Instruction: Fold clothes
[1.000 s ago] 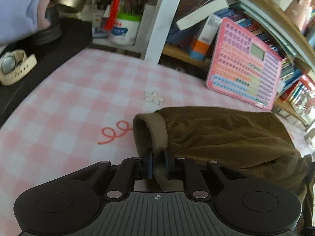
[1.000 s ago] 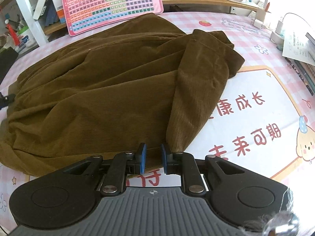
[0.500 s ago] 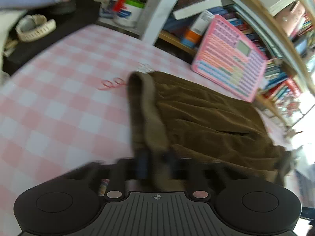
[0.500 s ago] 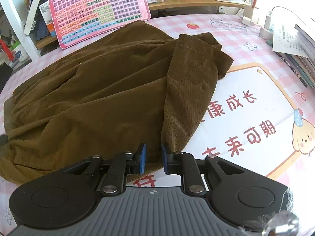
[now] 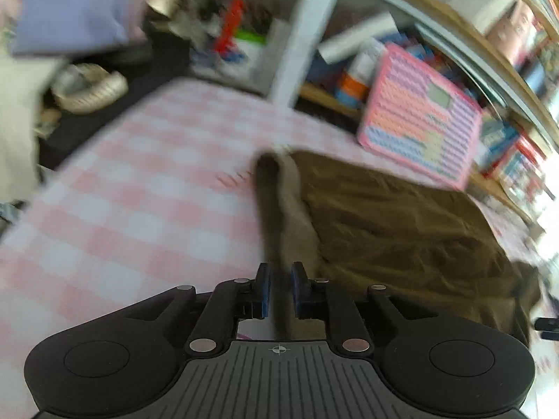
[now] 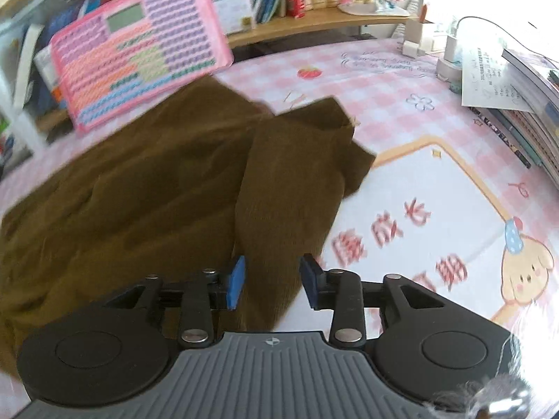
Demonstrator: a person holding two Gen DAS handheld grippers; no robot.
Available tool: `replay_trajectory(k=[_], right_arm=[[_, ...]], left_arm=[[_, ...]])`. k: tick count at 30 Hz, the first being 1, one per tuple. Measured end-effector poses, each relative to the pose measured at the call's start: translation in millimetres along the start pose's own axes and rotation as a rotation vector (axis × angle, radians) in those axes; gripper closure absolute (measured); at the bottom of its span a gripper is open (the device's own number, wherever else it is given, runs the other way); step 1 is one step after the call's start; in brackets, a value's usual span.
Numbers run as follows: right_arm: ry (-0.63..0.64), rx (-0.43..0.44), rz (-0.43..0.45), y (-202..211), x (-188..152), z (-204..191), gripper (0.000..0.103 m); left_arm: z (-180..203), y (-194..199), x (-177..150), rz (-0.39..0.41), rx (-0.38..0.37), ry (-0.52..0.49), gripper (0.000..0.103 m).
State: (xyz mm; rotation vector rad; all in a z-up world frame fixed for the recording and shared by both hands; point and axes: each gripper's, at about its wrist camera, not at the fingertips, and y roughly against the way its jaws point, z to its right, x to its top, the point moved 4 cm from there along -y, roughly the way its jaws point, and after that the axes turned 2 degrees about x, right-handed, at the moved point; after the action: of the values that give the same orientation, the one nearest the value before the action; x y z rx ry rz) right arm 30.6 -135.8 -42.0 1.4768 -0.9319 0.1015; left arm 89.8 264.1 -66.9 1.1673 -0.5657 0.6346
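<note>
Ahead of both sets of fingers, the brown garment (image 6: 139,202) lies crumpled on the bench (image 6: 401,115), its folded band (image 5: 279,209) running straight away from the left gripper (image 5: 278,288), which pinches it. Right gripper (image 6: 272,281) fingers are spread, straddling a flap.

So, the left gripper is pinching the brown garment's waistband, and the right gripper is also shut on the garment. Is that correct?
Not quite. The left gripper is indeed pinching the brown garment, but the right gripper is open: the right wrist view shows its jaws spread apart with the cloth lying loose between them.
</note>
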Motion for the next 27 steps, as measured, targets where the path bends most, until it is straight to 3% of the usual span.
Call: replay_trajectory(k=[5,8,10,11,12,13,14,17,21,25,27], right_arm=[[-0.056,-0.014,0.009,-22.4,42.3,-6.0,0.053],[-0.077,-0.059,-0.009,-42.5,60.2,-10.6,0.052],[-0.076,-0.095,-0.021,-54.4,66.9,-11.9,0.053],[-0.067,-0.124,-0.024,-58.0,68.5,-10.4,0.058],[-0.059,-0.156,-0.024,-60.2,69.5,-7.6,0.079],[-0.059,-0.162,-0.007,-54.9,69.9,-2.9,0.092],[-0.064,-0.149,0.024,-43.3,69.8,3.2,0.099],[-0.081,-0.108,0.117,-8.1,69.8,21.6,0.099],[-0.106,-0.088,0.169,58.0,40.5,68.0,0.099],[-0.261,-0.165,-0.037,41.0,-13.0,138.1,0.099],[-0.276,-0.184,-0.073,31.0,-29.1,148.8,0.099]], left_arm=[[12.2,20.6,0.3,0.074,0.007,-0.043,0.088],[19.8,33.0,0.3,0.117,0.011,-0.07,0.088],[34.2,32.1,-8.9,0.097,-0.014,-0.117,0.088],[40.2,30.3,-15.6,0.081,-0.018,-0.138,0.088],[43.2,27.7,-21.1,0.064,-0.018,-0.146,0.088],[43.5,24.7,-25.8,0.043,-0.019,-0.145,0.088],[42.8,21.6,-30.0,0.018,-0.019,-0.137,0.088],[39.3,19.9,-33.4,0.004,-0.028,-0.127,0.088],[35.4,20.9,-33.9,-0.01,-0.043,-0.13,0.088],[35.1,18.8,-38.3,-0.041,-0.059,-0.119,0.088],[36.5,18.4,-39.9,-0.055,-0.081,-0.124,0.087]])
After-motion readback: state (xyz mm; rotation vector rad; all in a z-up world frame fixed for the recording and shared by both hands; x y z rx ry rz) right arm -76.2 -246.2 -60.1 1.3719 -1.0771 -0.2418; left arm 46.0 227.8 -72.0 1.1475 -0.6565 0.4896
